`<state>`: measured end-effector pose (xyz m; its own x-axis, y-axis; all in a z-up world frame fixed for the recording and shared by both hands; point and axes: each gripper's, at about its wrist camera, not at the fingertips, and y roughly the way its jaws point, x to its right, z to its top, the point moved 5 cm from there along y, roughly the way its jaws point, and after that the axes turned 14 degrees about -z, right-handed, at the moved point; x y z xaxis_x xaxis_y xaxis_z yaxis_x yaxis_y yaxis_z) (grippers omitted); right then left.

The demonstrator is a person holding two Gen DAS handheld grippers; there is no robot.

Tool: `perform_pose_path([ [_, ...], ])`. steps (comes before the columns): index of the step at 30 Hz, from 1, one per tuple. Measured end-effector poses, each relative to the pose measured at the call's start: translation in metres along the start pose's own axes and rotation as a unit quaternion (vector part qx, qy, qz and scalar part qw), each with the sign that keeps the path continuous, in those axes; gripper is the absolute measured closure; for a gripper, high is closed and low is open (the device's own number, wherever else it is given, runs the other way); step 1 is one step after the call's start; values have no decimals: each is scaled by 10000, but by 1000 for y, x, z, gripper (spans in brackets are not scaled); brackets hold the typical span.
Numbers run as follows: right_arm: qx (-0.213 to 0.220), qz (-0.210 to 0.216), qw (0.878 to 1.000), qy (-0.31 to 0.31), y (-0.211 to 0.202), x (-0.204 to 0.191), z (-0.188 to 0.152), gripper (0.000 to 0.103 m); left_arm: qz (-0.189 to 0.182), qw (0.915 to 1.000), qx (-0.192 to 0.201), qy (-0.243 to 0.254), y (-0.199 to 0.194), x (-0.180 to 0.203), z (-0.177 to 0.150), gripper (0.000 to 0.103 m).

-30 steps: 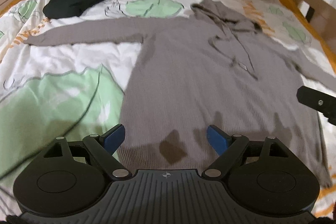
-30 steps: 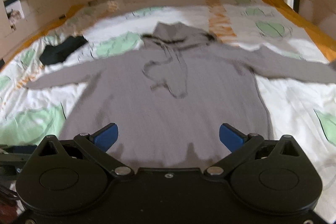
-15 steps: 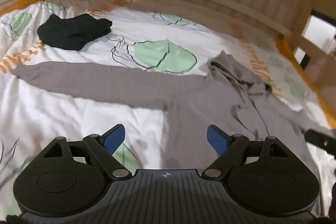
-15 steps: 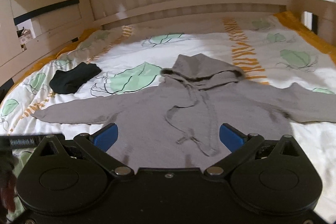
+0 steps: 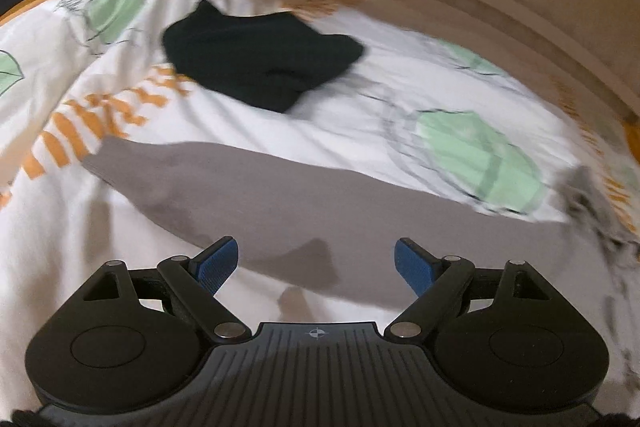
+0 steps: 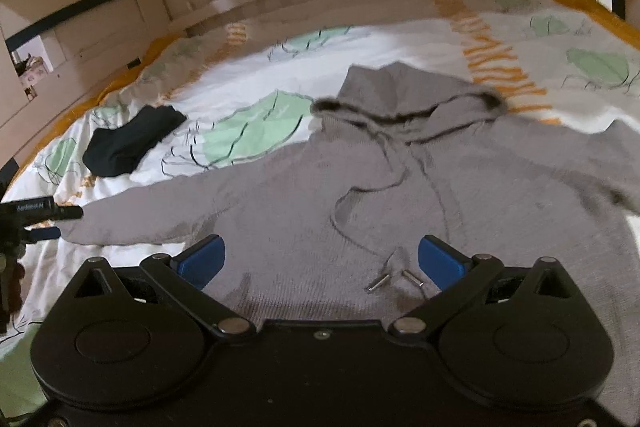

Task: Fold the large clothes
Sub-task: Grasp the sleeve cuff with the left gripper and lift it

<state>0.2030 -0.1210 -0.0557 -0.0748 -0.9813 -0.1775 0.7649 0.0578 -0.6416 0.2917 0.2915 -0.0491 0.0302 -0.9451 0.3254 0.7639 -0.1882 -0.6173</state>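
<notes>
— Where's the left gripper (image 5: 316, 263)?
— Jaws apart, empty, just over the grey knitted hoodie's outstretched sleeve (image 5: 248, 195), which runs crosswise toward its cuff, up-left.
— And the right gripper (image 6: 320, 259)?
— Also gaping, over the chest; the hoodie (image 6: 400, 187) lies flat on the leaf-print duvet (image 6: 248, 131).

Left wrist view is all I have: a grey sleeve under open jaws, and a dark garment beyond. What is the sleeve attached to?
Observer: A grey hoodie, spread flat on the patterned duvet.
Reviewer: Which side faces up?
Observer: The front; its drawstrings lie on the chest.
Reviewer: And the right gripper?
Observer: The right gripper is open over the chest, holding nothing.
</notes>
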Motion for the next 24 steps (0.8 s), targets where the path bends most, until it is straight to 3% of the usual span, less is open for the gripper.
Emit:
perform_pose_path([
  [8,-323,143,9993,-155,22,-16,-8,1,301,9973,15,-675,34,-85,2,18],
  [12,-463,192,9986,-180,30,-22,-11,1,389,9931,233,-1081,38,-114,13,18],
  [16,-556,228,9979,-230,35,-27,-14,1,124,9870,565,-1498,36,-132,23,20],
  [18,-589,225,9977,-257,35,-28,-16,1,75,9809,660,-1830,35,-138,27,44],
  [19,-613,227,9975,-256,35,-28,-17,1,79,9790,652,-1929,34,-140,30,80],
  [20,-648,247,9973,-247,35,-27,-17,1,153,9773,637,-2015,33,-141,33,97],
  [24,-698,310,9968,-214,33,-24,-18,1,230,9832,851,-1601,15,-120,49,98],
])
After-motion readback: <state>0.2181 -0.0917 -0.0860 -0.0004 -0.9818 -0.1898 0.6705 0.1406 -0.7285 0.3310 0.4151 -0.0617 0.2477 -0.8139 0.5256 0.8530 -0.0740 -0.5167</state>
